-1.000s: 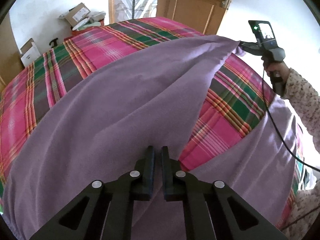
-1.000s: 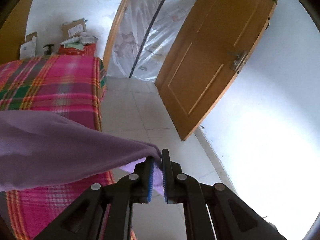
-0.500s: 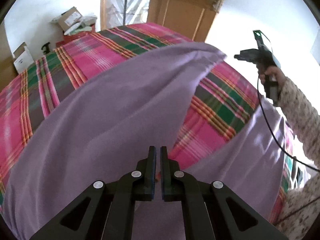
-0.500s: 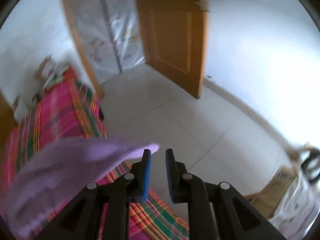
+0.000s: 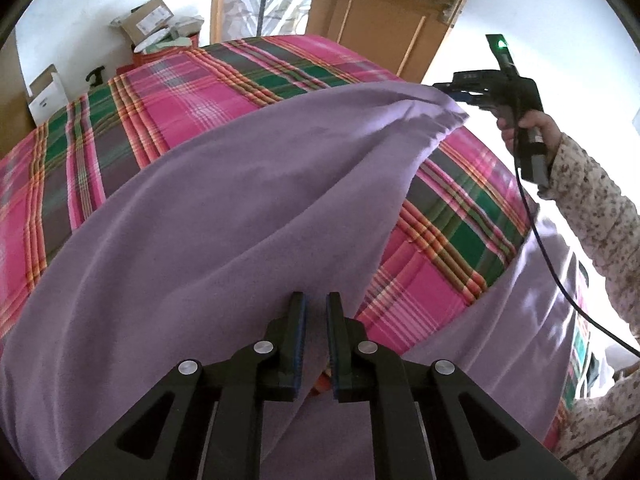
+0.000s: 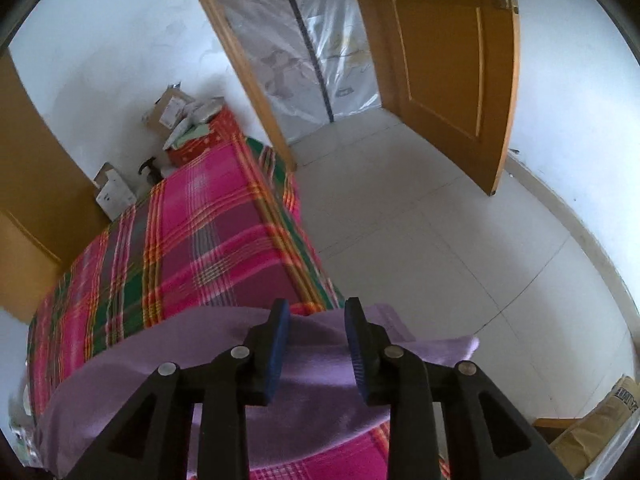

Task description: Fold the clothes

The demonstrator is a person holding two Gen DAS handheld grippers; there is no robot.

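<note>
A large purple cloth (image 5: pixel 200 220) lies over a pink and green plaid bed (image 5: pixel 200 80), with one flap folded back across the middle. My left gripper (image 5: pixel 316 304) sits low over the near fold, its fingers parted by a narrow gap with cloth under them. A hand (image 5: pixel 524 128) holds my right gripper (image 5: pixel 448 90) just past the cloth's far corner. In the right wrist view the right gripper (image 6: pixel 316 308) stands wide open above that corner of the purple cloth (image 6: pixel 320 380), holding nothing. The corner rests on the plaid bed (image 6: pixel 208 248) at its edge.
Cardboard boxes (image 5: pixel 148 28) are piled beyond the bed's far end. A wooden door (image 6: pixel 440 60) stands open onto a white tiled floor (image 6: pixel 440 240) right of the bed. A floral sleeve (image 5: pixel 592 208) and a black cable (image 5: pixel 552 272) hang at the right.
The right gripper opened and let go of the cloth's corner, which dropped onto the bed. The left fingers have parted slightly from their earlier tight pinch on the cloth.
</note>
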